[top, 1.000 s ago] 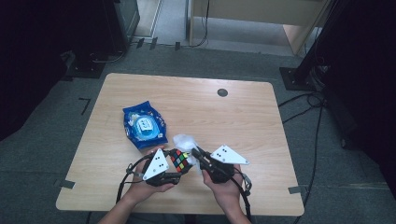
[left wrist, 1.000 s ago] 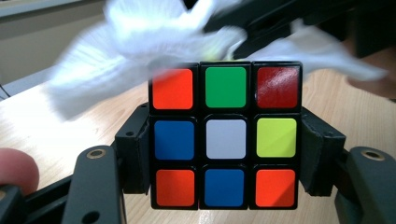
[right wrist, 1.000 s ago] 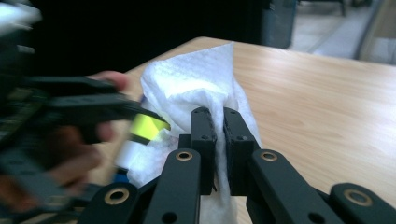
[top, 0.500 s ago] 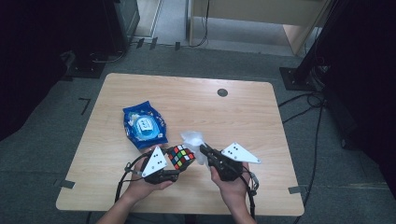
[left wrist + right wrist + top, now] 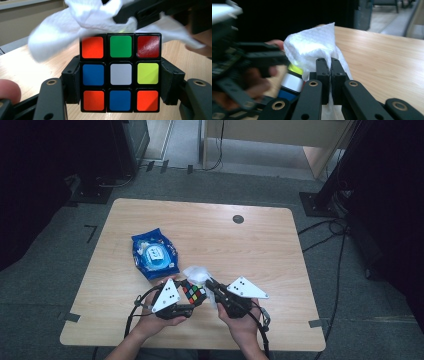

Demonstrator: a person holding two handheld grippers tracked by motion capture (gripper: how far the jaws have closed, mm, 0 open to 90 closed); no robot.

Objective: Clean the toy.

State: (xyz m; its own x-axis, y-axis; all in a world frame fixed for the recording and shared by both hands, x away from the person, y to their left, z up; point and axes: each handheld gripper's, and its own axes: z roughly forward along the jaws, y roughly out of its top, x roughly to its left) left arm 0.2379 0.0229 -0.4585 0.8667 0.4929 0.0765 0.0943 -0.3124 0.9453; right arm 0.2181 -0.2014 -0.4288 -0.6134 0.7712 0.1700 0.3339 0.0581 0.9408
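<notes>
Both tongs as before, tissue nearer cube.

1. A light wooden table is standing on a grey carpeted floor.
2. A blue snack bag is lying flat on its left half, towards the near side.
3. A small dark round cap is sitting in the tabletop at the far edge, right of centre.
</notes>
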